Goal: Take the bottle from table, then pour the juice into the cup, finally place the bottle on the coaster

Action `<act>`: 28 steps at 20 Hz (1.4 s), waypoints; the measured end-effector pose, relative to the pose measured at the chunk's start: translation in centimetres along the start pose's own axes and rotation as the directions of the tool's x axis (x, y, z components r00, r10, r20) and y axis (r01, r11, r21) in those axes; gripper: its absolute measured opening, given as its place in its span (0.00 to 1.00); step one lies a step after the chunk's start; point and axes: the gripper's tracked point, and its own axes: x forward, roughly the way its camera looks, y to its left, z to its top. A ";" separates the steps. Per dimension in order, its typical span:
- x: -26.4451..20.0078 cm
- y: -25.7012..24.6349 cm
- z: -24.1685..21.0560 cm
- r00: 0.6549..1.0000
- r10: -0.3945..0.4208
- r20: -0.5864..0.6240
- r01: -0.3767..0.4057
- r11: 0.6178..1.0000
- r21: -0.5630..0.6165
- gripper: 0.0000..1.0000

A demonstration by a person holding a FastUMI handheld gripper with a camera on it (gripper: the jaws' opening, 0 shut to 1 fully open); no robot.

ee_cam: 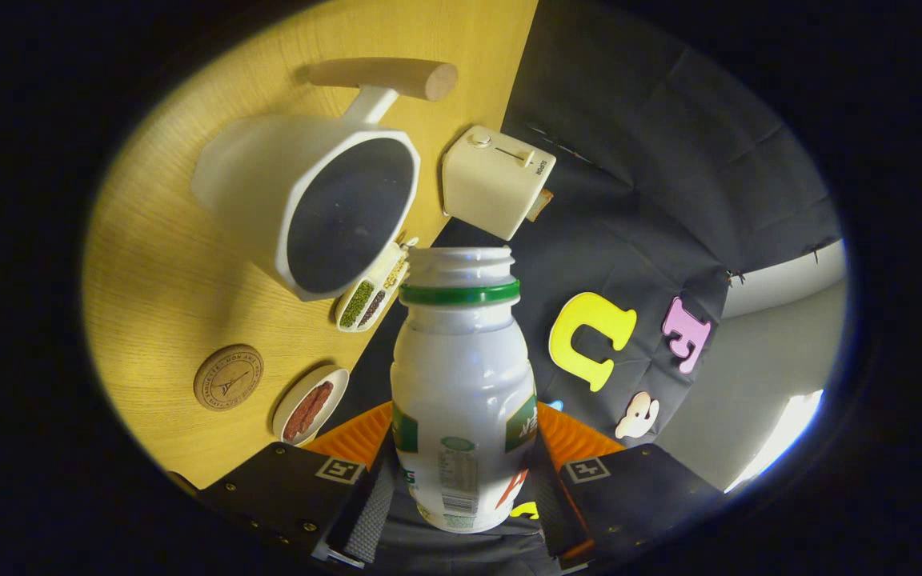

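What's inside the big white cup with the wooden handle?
The cup looks dark and empty inside; no juice shows. The bottle, held between the gripper jaws, has its open mouth near the rim. Whether juice is inside the bottle is hidden by its white wall.

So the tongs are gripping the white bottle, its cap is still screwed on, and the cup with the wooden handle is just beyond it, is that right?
Not quite: the cap is off. The gripper view shows the bottle with an open, threaded mouth above its green ring. The rest stands: the tongs are shut on the bottle, and the cup with the wooden handle lies just beyond it on the table.
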 end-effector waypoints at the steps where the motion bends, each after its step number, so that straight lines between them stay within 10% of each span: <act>1: 0.1 -0.1 0.0 1.000 -0.007 0.001 0.007 1.000 0.020 0.76; 9: -0.1 1.3 0.0 0.999 0.036 0.020 -0.040 0.952 0.304 0.76; 15: -0.3 1.0 -1.4 1.000 0.003 0.009 -0.008 0.793 0.609 0.76; 23: -2.0 1.1 -6.3 0.997 -0.017 -0.073 0.074 0.402 0.913 0.76; 28: -2.1 2.7 -8.6 0.998 0.032 -0.053 0.053 0.013 0.999 0.76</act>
